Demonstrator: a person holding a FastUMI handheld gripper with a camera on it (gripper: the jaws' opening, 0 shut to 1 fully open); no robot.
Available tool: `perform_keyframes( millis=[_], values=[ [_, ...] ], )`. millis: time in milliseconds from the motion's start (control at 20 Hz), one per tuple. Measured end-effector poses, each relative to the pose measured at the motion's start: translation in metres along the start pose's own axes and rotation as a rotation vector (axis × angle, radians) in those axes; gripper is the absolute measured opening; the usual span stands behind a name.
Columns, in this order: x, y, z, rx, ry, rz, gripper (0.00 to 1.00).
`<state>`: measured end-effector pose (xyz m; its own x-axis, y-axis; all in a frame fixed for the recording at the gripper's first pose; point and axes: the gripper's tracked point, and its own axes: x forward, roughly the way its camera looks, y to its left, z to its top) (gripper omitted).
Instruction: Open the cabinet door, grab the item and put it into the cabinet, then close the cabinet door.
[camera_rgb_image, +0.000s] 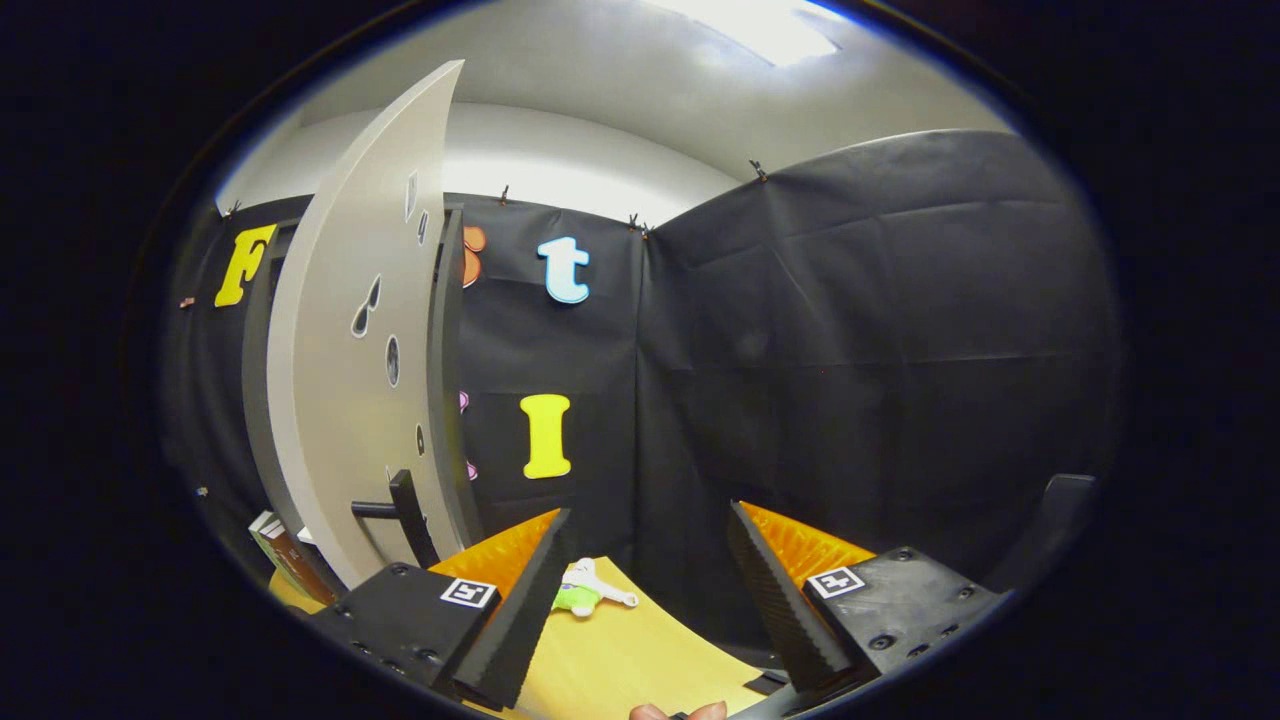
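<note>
Looking forward along the gripper (640, 590), its two black fingers (520, 620) stand wide apart with nothing held between them, above a yellow table (620, 660). A small green and white toy (588, 590) lies on the table just ahead of the left finger, near the gap. Left of the fingers, the cabinet's grey door (350, 380) stands open, its black handle (408, 515) low on the panel. A fingertip (680, 712) shows beneath the gripper.

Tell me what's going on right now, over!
Fingers open, holding nothing. Cabinet door swung open, its black handle just beyond the left finger. Small green and white toy lies on the yellow table between the fingers. Nothing blocks it.
</note>
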<state>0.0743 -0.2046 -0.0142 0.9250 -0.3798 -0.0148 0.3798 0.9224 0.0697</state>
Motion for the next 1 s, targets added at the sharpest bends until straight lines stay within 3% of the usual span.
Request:
perform_keyframes(
  millis=[250,700,1000],
  values=[
    [0.008,0.037,-0.010,0.046,0.034,0.112,0.97],
    [-0.004,0.053,-0.011,0.044,0.038,0.103,0.94],
    [-0.023,0.104,-0.017,0.115,0.080,0.193,0.94]
  ],
)
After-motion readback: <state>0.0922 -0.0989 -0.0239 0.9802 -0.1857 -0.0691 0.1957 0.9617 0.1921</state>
